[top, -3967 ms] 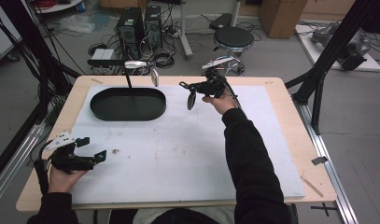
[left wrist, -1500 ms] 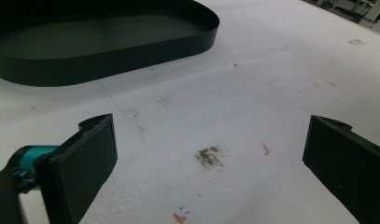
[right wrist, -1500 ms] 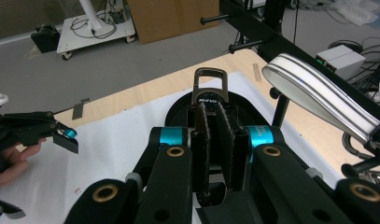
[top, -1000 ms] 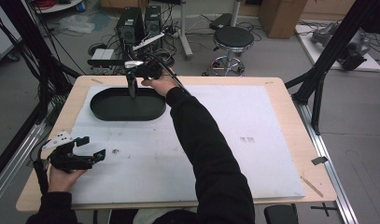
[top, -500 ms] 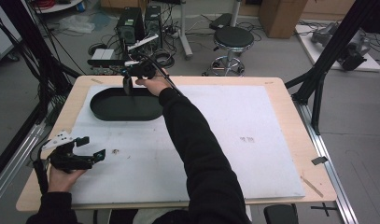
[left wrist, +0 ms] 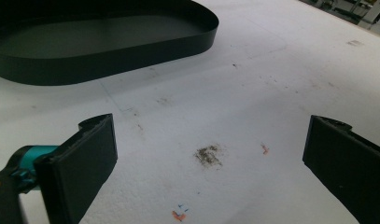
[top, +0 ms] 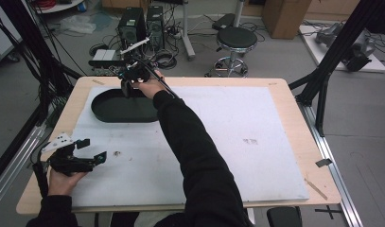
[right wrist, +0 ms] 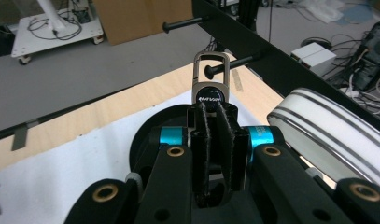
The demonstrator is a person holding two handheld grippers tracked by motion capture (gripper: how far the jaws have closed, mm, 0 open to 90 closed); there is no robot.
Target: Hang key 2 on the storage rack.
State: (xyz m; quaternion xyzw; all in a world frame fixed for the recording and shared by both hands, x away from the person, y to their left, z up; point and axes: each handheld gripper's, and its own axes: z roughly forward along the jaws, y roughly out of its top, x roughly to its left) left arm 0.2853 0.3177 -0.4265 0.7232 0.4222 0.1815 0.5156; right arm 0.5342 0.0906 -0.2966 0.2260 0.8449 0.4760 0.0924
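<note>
Right gripper view, carabiner (right wrist: 211,80) pinched, black tray (top: 124,108) below, stool (top: 235,39) beyond.

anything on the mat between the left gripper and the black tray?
No objects. In the left gripper view, the white mat between the open left gripper and the black tray carries only a dark smudge and small coloured marks.

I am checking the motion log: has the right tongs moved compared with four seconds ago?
Yes. The right tongs moved left along the table's far edge, from right of the black oval metal tray to above its far rim.
</note>
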